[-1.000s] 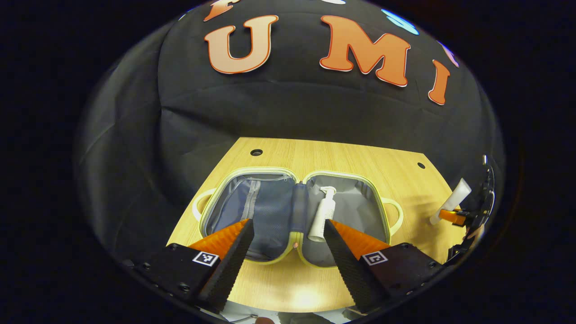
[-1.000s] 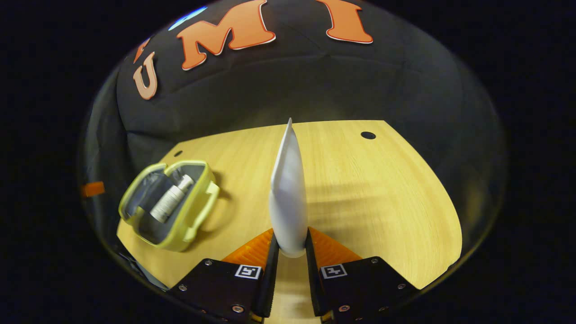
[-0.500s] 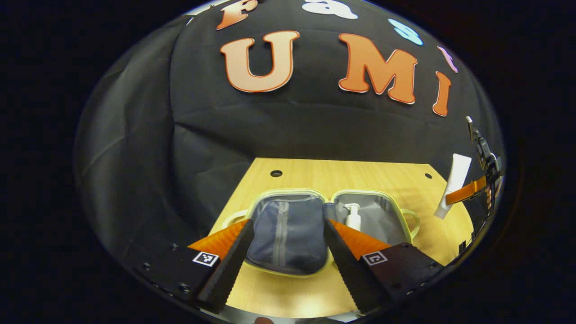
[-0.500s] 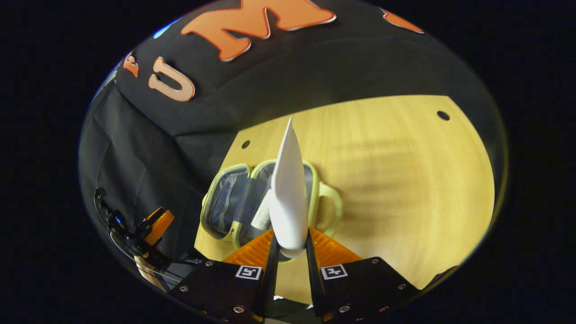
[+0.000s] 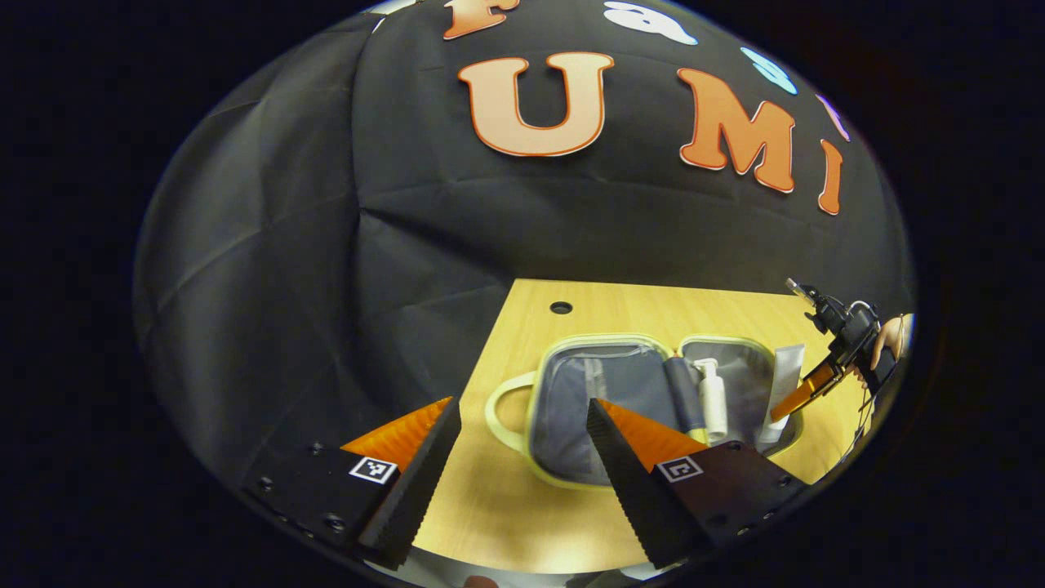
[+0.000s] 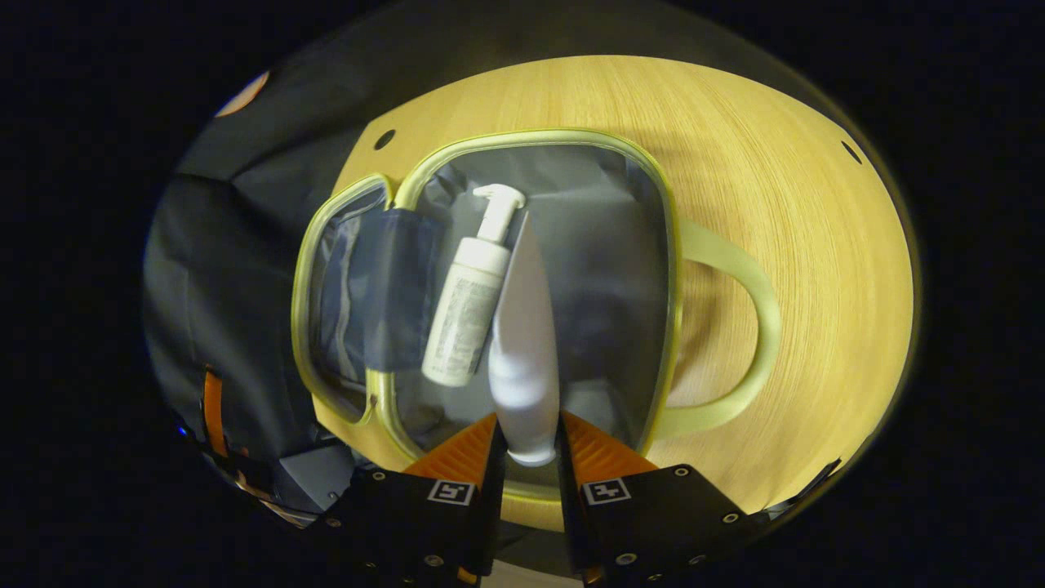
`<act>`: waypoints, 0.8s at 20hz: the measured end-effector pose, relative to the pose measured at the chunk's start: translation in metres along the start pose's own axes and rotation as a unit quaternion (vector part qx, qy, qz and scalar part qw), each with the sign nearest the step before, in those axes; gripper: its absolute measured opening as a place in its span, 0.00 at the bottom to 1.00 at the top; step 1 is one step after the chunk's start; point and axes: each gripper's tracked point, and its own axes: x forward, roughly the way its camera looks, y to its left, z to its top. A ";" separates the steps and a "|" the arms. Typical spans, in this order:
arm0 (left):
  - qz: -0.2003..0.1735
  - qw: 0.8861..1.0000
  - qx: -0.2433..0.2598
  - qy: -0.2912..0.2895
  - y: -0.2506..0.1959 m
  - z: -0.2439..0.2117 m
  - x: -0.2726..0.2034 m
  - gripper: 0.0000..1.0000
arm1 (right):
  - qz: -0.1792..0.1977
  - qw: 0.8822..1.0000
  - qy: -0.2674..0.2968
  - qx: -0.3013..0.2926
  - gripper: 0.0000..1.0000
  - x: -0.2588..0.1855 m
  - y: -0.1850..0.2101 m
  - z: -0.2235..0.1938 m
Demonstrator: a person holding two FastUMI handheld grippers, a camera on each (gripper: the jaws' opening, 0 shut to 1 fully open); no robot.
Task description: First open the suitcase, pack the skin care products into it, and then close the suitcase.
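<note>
A small yellow-green suitcase (image 5: pixel 535 441) (image 6: pixel 665 245) lies open flat on the wooden table, grey lining up. A white pump bottle (image 6: pixel 467 298) (image 5: pixel 713 400) rests in its right half. My right gripper (image 6: pixel 526 437) is shut on a white squeeze tube (image 6: pixel 522 343), held over that same half beside the bottle. In the left gripper view that tube (image 5: pixel 782 384) hangs above the case's right edge, with the right gripper (image 5: pixel 804 390) and a hand behind it. My left gripper (image 5: pixel 522 453) is open and holds nothing, near the case's left handle (image 5: pixel 500 408).
The wooden table (image 5: pixel 506 506) (image 6: pixel 816 204) has small round holes (image 5: pixel 561 308) near its back edge. Black cloth walls stand close behind and to the left. Bare wood lies in front of the case and to its right.
The right gripper has carried the tube from the table's right side to directly over the open case, tilting down. The left gripper has swung left, away from the case's middle.
</note>
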 end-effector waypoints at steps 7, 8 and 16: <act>-0.014 0.999 -0.026 0.028 0.036 -0.019 0.029 0.99 | 0.018 0.998 -0.020 0.056 0.65 -0.004 0.008 0.020; -0.017 0.999 -0.032 0.030 0.040 -0.020 0.038 1.00 | 0.030 0.997 -0.031 0.062 0.68 -0.013 0.014 0.022; -0.140 0.959 -0.234 0.071 0.050 -0.052 0.117 0.98 | 0.163 0.972 -0.111 0.128 0.96 -0.110 0.059 0.001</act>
